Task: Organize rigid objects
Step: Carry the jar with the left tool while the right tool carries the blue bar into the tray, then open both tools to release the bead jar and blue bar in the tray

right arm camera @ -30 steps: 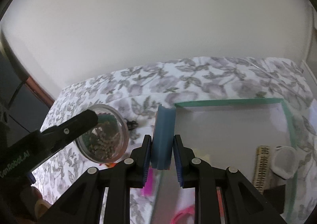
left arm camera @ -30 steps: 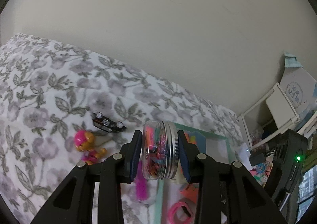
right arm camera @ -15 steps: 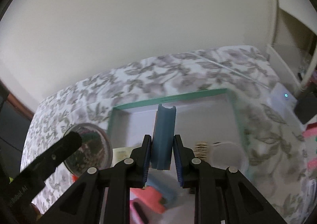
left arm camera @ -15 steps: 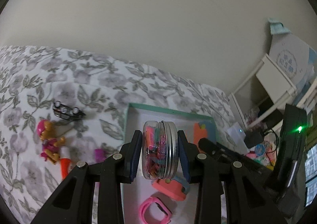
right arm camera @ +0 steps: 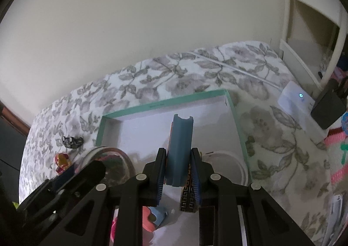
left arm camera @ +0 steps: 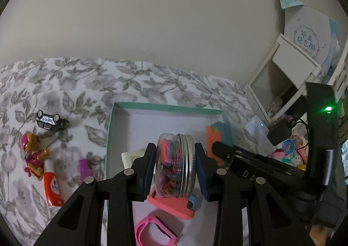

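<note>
My left gripper [left arm camera: 175,161] is shut on a clear jar [left arm camera: 175,166] with a metal lid and colourful bits inside, held above the teal-rimmed white tray [left arm camera: 165,107]. My right gripper [right arm camera: 178,168] is shut on a blue block [right arm camera: 180,150], also above the tray [right arm camera: 165,103]. The jar [right arm camera: 108,159] shows at the left of the right wrist view. In the tray lie a pink holder [left arm camera: 171,204], a pink band [left arm camera: 152,233], an orange piece [left arm camera: 214,139], a white cup [right arm camera: 226,165] and a patterned strip [right arm camera: 188,196].
On the floral cloth [left arm camera: 65,85] left of the tray lie a black toy car [left arm camera: 49,120], a pink figure [left arm camera: 32,152], a red-and-white tube [left arm camera: 52,185] and a purple piece [left arm camera: 84,167]. A white shelf [left arm camera: 293,67] and a white device [right arm camera: 298,102] stand to the right.
Both grippers have moved right and forward over the tray with the jar and the blue block still held. The tray and its contents now sit under them.
</note>
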Demonstrator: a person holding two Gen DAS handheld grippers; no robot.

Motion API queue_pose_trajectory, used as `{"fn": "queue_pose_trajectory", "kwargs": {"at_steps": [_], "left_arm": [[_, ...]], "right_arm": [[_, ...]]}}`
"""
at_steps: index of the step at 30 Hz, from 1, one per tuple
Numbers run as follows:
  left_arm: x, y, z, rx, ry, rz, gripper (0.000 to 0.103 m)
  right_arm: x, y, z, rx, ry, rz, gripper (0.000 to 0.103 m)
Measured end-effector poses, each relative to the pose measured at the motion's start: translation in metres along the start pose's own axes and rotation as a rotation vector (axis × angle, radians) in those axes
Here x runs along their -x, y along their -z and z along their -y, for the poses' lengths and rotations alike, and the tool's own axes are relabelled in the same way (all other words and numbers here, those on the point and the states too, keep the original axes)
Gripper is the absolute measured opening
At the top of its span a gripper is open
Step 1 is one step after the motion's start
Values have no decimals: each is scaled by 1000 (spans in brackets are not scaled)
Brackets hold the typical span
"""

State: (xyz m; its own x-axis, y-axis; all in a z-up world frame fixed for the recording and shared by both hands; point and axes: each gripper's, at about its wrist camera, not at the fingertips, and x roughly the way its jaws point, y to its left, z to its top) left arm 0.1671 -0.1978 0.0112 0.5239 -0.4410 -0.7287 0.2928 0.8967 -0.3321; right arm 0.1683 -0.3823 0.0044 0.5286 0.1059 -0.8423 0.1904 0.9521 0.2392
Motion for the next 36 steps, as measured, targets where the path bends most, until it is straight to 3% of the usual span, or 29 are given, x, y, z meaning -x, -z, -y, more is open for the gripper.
{"fn": "queue_pose_trajectory", "kwargs": {"at_steps": [6,20,36], "left_arm": [[-10,5,-1,-3,-3,-24,34],[-25,13,-6,17,-30,-91,34],[-18,6,-22,44,-79,-90,36]], "right_arm": [[-14,4,3,-11,18,-51,24],[-14,4,1,-13,7,-58,26],[-16,4,-4,8,18,-68,26]]}}
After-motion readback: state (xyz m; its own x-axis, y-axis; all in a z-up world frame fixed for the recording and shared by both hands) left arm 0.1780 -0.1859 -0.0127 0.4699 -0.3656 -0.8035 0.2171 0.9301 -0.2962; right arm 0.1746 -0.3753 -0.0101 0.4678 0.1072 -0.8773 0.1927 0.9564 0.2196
